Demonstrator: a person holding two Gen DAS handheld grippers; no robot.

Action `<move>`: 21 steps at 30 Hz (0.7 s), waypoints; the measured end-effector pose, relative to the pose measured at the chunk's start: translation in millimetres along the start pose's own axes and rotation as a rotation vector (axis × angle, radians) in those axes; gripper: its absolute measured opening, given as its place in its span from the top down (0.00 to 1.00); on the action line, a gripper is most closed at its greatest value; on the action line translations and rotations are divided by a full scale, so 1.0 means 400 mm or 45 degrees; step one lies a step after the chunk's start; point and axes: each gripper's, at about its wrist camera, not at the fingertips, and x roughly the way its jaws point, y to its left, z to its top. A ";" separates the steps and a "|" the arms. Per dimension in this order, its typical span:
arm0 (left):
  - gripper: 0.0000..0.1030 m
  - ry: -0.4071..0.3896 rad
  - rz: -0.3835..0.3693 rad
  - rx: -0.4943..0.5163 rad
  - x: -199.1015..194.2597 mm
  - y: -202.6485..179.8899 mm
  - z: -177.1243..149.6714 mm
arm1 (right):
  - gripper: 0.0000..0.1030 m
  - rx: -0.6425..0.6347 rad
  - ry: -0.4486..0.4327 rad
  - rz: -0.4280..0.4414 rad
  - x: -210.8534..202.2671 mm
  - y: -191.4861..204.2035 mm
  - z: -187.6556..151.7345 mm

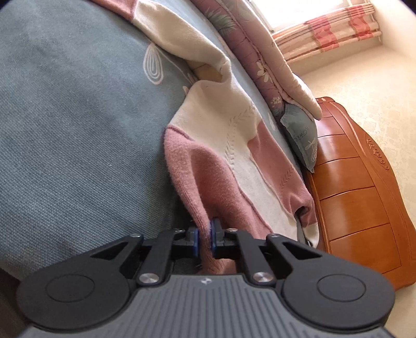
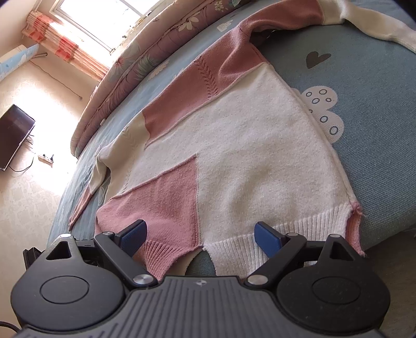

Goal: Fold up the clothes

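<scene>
A pink and cream knitted sweater point(image 2: 234, 145) lies spread on the blue-grey bed sheet point(image 2: 369, 109). In the left wrist view my left gripper point(image 1: 204, 235) is shut on a pink edge of the sweater point(image 1: 208, 166), the knit pinched between its blue pads. In the right wrist view my right gripper point(image 2: 200, 238) stands open over the ribbed hem, one finger above the pink part, the other above the cream part. Nothing is pinched between its pads. One cream sleeve point(image 2: 377, 28) stretches off at the top right.
A folded floral quilt point(image 1: 249, 52) lies along the bed's far side, with a grey pillow point(image 1: 301, 135) beside it. A wooden bed board point(image 1: 364, 187) stands at the right. A television point(image 2: 13, 135) and a power strip point(image 2: 45, 158) sit on the floor by a curtained window point(image 2: 85, 23).
</scene>
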 end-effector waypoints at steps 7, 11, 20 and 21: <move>0.95 -0.071 -0.113 0.172 -0.169 -0.093 0.031 | 0.10 -0.008 -0.020 -0.032 -0.023 -0.013 0.014; 0.93 -0.078 -0.006 0.174 -0.190 -0.078 0.051 | 0.10 -0.028 -0.039 -0.064 -0.027 -0.012 0.022; 0.65 0.082 0.096 -0.036 -0.066 0.037 0.010 | 0.10 -0.018 -0.041 -0.076 -0.034 -0.024 0.016; 0.61 0.091 0.091 -0.063 -0.052 0.048 0.007 | 0.10 -0.014 -0.043 -0.077 -0.036 -0.026 0.015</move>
